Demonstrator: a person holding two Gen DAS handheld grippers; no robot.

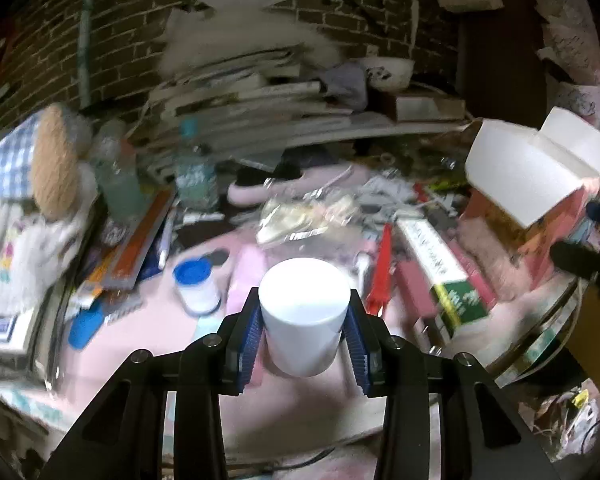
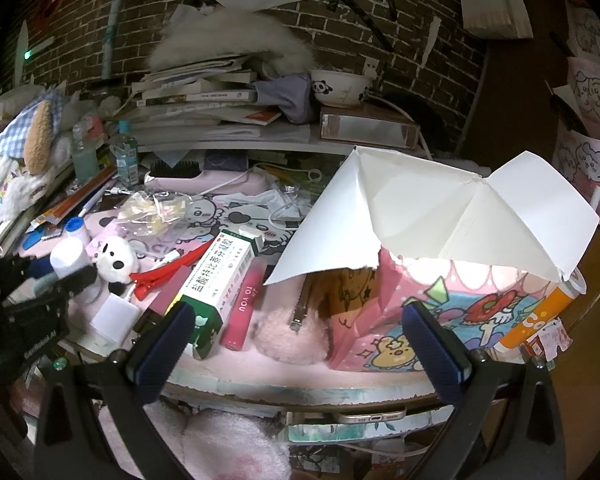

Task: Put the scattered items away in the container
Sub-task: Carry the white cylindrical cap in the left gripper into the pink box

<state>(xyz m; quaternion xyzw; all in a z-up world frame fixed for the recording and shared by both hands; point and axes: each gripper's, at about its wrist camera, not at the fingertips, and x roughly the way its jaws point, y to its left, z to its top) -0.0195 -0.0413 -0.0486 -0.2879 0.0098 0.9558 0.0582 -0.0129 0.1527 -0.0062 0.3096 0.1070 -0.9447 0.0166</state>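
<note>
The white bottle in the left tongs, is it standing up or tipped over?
Standing up. The white bottle sits upright between the left tongs, flat cap on top, blue pads pressing both sides.

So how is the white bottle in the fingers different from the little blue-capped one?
The white bottle is bigger, all white and gripped between the left gripper's fingers. The blue-capped bottle is smaller, has a blue lid and stands loose on the desk. Both are white, round and upright.
</note>
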